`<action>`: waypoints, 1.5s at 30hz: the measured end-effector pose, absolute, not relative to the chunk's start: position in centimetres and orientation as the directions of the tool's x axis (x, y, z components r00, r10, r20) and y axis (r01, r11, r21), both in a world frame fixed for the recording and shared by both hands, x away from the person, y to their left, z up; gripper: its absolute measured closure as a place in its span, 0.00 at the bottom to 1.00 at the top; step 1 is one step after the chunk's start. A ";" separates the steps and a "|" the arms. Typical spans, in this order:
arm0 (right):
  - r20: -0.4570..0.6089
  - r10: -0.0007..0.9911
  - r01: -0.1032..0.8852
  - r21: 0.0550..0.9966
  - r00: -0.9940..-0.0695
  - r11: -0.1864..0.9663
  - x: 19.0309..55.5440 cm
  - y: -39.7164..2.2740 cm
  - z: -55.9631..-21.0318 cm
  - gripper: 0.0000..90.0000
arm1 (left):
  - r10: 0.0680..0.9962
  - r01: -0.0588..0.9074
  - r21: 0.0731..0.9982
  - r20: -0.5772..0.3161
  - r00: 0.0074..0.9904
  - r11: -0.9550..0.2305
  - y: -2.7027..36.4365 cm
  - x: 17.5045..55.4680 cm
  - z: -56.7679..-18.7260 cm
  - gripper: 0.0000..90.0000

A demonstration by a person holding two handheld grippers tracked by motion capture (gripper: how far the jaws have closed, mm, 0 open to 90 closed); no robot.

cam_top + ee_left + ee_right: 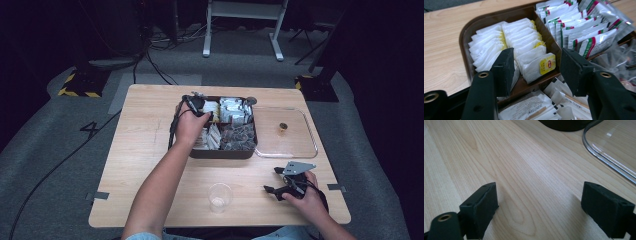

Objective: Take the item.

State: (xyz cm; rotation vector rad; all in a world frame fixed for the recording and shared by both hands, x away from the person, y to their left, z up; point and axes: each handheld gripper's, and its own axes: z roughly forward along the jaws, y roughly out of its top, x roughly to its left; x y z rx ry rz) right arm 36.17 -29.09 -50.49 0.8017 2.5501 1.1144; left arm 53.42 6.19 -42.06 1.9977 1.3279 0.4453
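Between the jaws of my left gripper (536, 72) lies the front tea bag (537, 67), a white sachet with a yellow tag, at the near end of its row in the far-left compartment of the brown box (464, 42). The jaws stand apart, one on each side of the row, and no pad presses on anything yet; I hold nothing there. From above, that hand is over the far-left corner of the box (172, 145), which sits mid-table. Beside the tea bags, past the divider, stand silver packets (584, 37) with red and green stripes, and below are more paper sachets (534, 110).

I judge this as the reach for one tea bag. Next I should lower until the pads bracket that single front sachet, then pinch it without catching its neighbours.

My right gripper (539, 207) rests wide open and empty over the bare table (524, 170), near the clear lid (614, 147). An empty plastic cup (220, 196) waits at the near edge.
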 end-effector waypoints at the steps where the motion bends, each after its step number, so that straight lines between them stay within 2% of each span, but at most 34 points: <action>1: -0.005 0.574 0.387 0.735 -0.819 0.558 36.2 -29.1 -50.5 0.15 | 0.904 0.672 0.700 -0.090 0.418 -0.241 6.0 53.6 -42.2 0.52; 8: -0.002 0.571 0.387 0.734 -0.821 0.559 36.2 -29.0 -50.5 0.15 | 0.901 0.687 0.673 -0.069 0.428 -0.275 5.0 54.9 -43.4 0.57; 11: -0.002 0.570 0.386 0.733 -0.822 0.559 36.3 -29.0 -50.5 0.15 | 0.902 0.702 0.661 -0.088 0.423 -0.265 5.2 55.4 -43.9 0.59; 14: -0.002 0.570 0.386 0.733 -0.822 0.560 36.3 -29.0 -50.5 0.15 | 0.904 0.745 0.627 -0.146 0.402 -0.229 5.2 56.0 -44.6 0.64; 21: -0.002 0.570 0.386 0.733 -0.822 0.560 36.3 -29.0 -50.5 0.15 | 0.906 0.754 0.622 -0.166 0.390 -0.211 4.9 56.5 -45.0 0.66; 24: -0.002 0.570 0.386 0.733 -0.822 0.560 36.3 -29.0 -50.5 0.15 | 0.907 0.743 0.629 -0.137 0.398 -0.231 4.8 56.6 -45.0 0.63; 31: -0.003 0.569 0.385 0.734 -0.822 0.560 36.3 -29.0 -50.5 0.15 | 0.897 0.737 0.616 -0.106 0.429 -0.279 4.5 57.1 -44.9 0.65; 35: -0.004 0.569 0.384 0.734 -0.822 0.560 36.3 -29.0 -50.5 0.15 | 0.891 0.745 0.593 -0.099 0.444 -0.306 4.3 57.1 -45.1 0.77; 40: -0.004 0.569 0.384 0.734 -0.822 0.560 36.3 -29.0 -50.5 0.15 | 0.879 0.746 0.580 -0.101 0.465 -0.328 4.0 57.0 -45.5 0.84; 43: -0.004 0.569 0.384 0.734 -0.822 0.560 36.3 -29.0 -50.5 0.15 | 0.875 0.743 0.571 -0.087 0.477 -0.349 4.0 56.9 -45.5 0.95; 45: -0.004 0.569 0.384 0.734 -0.822 0.560 36.3 -29.0 -50.5 0.15 | 0.865 0.733 0.568 -0.071 0.497 -0.375 4.0 56.8 -45.3 0.98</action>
